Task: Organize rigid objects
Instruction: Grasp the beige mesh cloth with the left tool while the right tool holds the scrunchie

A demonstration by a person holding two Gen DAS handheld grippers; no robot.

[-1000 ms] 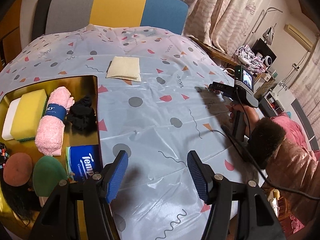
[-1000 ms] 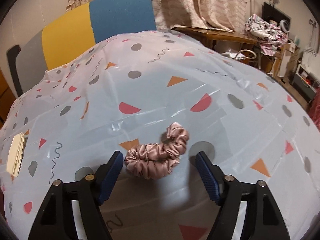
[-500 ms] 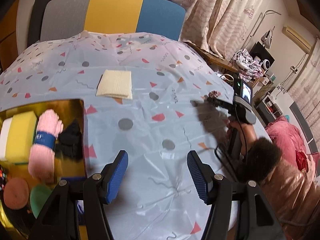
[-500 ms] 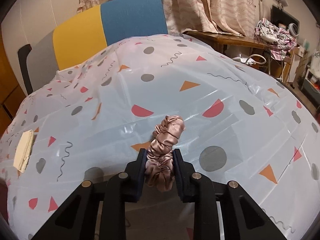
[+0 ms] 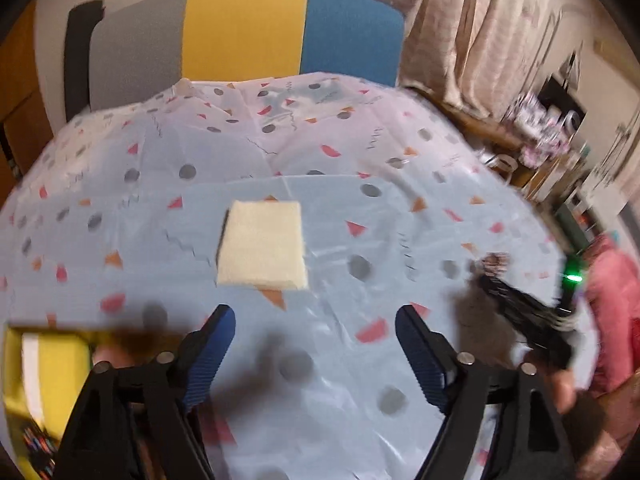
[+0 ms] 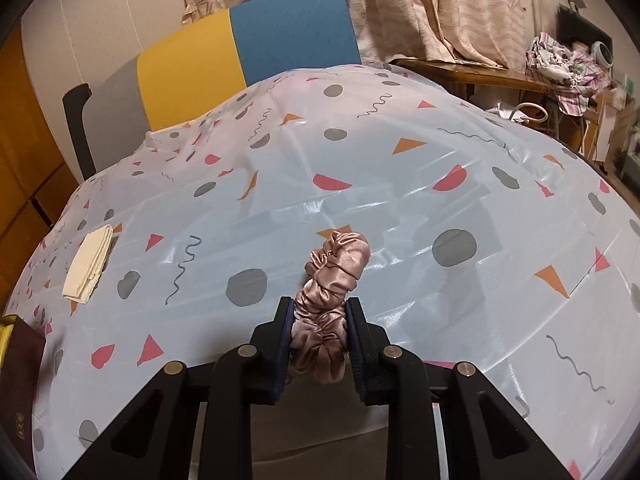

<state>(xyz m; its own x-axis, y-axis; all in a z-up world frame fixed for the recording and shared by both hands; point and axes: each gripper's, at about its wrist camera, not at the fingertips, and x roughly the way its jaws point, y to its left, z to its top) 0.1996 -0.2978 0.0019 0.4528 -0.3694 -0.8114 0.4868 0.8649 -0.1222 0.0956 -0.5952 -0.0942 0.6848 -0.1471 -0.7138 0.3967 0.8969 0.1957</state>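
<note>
My right gripper (image 6: 319,312) is shut on a pink satin scrunchie (image 6: 334,272), which bulges out ahead of the pads above the patterned tablecloth (image 6: 400,208). The left wrist view is blurred; there that gripper (image 5: 490,280) shows at the right with the scrunchie (image 5: 496,259) at its tip. My left gripper (image 5: 316,332) hovers over the tablecloth (image 5: 360,208), its jaws opening wide with nothing between them. Just ahead of it lies a folded cream cloth (image 5: 262,250), flat on the table. The same cloth (image 6: 88,264) sits far left in the right wrist view.
A gold tray (image 5: 12,364) with a yellow sponge (image 5: 60,364) shows at the lower left, its corner (image 6: 5,332) also at the right wrist view's left edge. A grey, yellow and blue chair (image 5: 248,32) stands behind the table. A person's hand (image 5: 560,392) holds the right gripper.
My right gripper shut on the scrunchie and has carried it a little to the left. My left gripper swung away from the tray toward the cream cloth, and its jaws spread wider.
</note>
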